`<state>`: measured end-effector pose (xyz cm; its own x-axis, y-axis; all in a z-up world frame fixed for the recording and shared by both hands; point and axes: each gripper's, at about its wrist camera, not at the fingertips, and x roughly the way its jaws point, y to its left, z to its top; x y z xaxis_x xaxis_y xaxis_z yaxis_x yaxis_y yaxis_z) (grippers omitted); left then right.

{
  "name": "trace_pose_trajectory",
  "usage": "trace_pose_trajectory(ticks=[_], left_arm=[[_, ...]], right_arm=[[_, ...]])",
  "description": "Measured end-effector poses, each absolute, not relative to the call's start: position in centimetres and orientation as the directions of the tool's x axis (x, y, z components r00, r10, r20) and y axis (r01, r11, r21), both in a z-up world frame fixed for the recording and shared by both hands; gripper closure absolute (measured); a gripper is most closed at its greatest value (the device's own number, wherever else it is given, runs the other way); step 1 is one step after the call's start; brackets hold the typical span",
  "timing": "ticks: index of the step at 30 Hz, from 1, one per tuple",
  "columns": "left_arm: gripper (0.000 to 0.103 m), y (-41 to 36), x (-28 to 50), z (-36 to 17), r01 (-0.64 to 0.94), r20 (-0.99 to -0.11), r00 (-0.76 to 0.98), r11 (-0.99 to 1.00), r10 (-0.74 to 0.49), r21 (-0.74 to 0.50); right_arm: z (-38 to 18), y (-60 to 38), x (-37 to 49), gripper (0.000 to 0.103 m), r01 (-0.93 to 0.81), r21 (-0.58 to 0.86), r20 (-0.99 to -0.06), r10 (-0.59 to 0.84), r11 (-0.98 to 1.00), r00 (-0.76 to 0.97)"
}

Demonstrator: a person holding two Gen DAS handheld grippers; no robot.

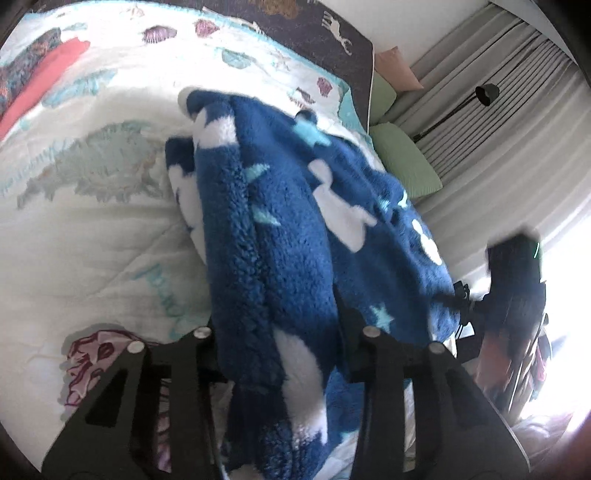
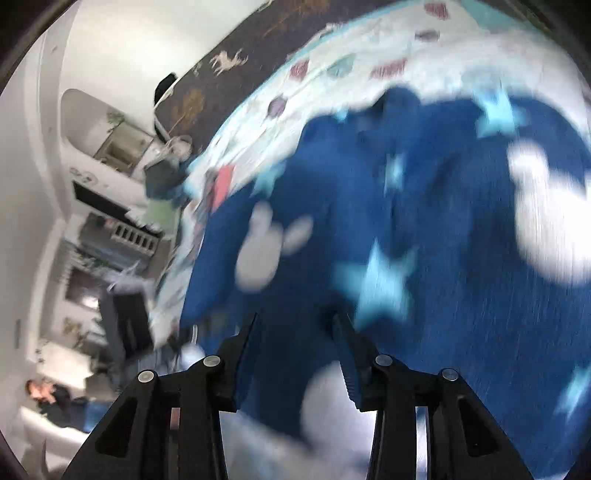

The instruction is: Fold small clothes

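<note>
Bedroom scene, with a white quilt (image 1: 110,236) printed in seashells and sea creatures spread over a bed, a dark headboard panel (image 1: 314,29) with pale animal shapes beyond it, green pillows (image 1: 406,162) at the bed's far right edge, and grey pleated curtains (image 1: 498,103) behind a black lamp (image 1: 487,94). No containers visible in either view. Draped across the quilt, a dark blue fleece garment (image 1: 288,229) patterned with white blobs and pale blue stars, bunched into thick folds. Long axis running from the near foreground up and away toward the headboard, far end resting on the quilt, near end lifted. Left gripper (image 1: 280,332) clenched on a thick fold of the fleece, fabric filling the gap between its black fingers (image 1: 207,347) and hanging down below them. Right gripper (image 2: 295,332) also gripping the same garment, blue fleece pressed between its ribbed pads (image 2: 349,365), though heavily blurred in the right wrist view. Folded red and patterned clothes (image 1: 40,74) lying at the quilt's far left, well apart from the fleece.
</note>
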<state>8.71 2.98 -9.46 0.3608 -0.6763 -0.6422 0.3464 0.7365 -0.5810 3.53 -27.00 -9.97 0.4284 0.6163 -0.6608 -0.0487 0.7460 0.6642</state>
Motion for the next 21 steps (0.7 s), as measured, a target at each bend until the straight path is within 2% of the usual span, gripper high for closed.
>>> trace_pose_trajectory(ticks=[3,4,6,12,17,21], left_arm=[[0.065,1.7,8.0,-7.1,0.396,-0.627,0.385,0.735,-0.677,-0.551],[0.065,0.9,7.6,-6.0,0.422,-0.626,0.397,0.739,-0.672,-0.526],[0.065,-0.3,7.3,-4.4,0.454,-0.626,0.409,0.743,-0.664,-0.492],[0.065,-4.9,6.5,0.3,0.520,-0.628,0.434,0.749,-0.646,-0.411],[0.065,-12.0,5.9,2.5,0.618,-0.663,0.413,0.727,-0.624,-0.300],[0.065,-18.9,5.3,0.8,0.669,-0.723,0.371,0.708,-0.584,-0.229]], right_arm=[[-14.5,-27.1,1.5,0.062,0.018,0.695,-0.664,0.632,0.719,0.399],[-15.3,-27.5,1.0,0.070,0.014,0.714,-0.636,0.640,0.700,0.431],[-15.4,-28.2,0.8,0.072,0.033,0.730,-0.624,0.646,0.683,0.440],[-13.8,-31.1,-0.5,0.069,0.036,0.766,-0.574,0.656,0.642,0.490],[-11.7,-36.8,-3.9,0.052,0.035,0.737,-0.541,0.557,0.675,0.630],[-11.2,-41.1,-6.0,0.048,0.103,0.743,-0.522,0.477,0.661,0.707]])
